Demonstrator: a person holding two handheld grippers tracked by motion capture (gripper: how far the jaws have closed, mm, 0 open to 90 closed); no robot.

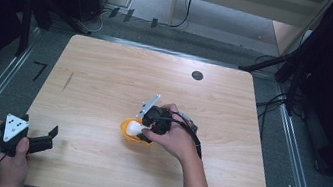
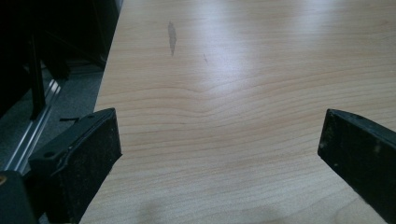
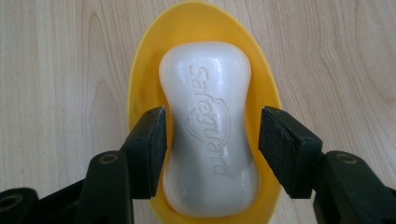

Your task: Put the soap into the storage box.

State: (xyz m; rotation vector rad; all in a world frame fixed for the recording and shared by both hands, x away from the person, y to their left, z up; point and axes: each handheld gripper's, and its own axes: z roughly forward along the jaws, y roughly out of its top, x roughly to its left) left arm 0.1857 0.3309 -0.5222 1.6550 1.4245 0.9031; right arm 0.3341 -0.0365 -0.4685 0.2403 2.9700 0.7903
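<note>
Jaws of the right gripper (image 3: 212, 140) stand slightly parted, straddling the white soap bar (image 3: 208, 126) without pressing it.

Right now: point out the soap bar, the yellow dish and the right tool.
soap bar (image 3: 208, 126), right gripper view, on the embossed top face.
yellow dish (image 3: 196, 21), right gripper view, on the far rim.
right tool (image 3: 212, 140), right gripper view, midway between its two pads, either side of the bar's waist.

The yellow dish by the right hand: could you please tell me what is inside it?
A white bar of soap lies lengthwise in the yellow dish, between the open right tongs. The soap covers the dish floor, so whatever lies beneath cannot be seen.
</note>
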